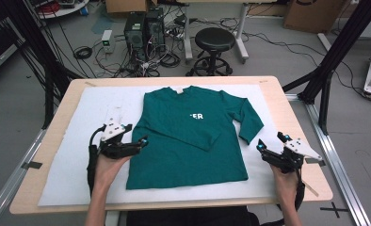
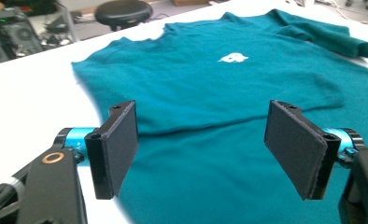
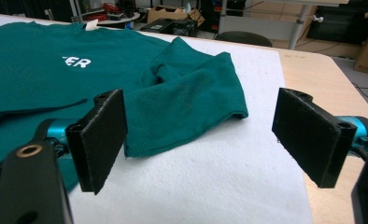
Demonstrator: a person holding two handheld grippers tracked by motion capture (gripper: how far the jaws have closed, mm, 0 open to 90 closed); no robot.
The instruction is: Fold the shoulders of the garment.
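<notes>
Shirt [image 1: 188, 136] is lying flat, its left edge sitting just ahead of the left gripper [image 1: 135, 136], jaws standing apart. Right gripper [image 1: 271, 142] is hovering beside the sleeve [image 3: 187, 102], jaws gaping, holding nothing.

Only readable text — white letters "ER" on the chest of the green shirt [image 1: 188, 136], partly cut off by the folded-over sleeve [image 1: 174, 129]. Same "ER" shows in the right gripper view [image 3: 74, 61]. In the left gripper view the print is a white blur — illegible.
</notes>
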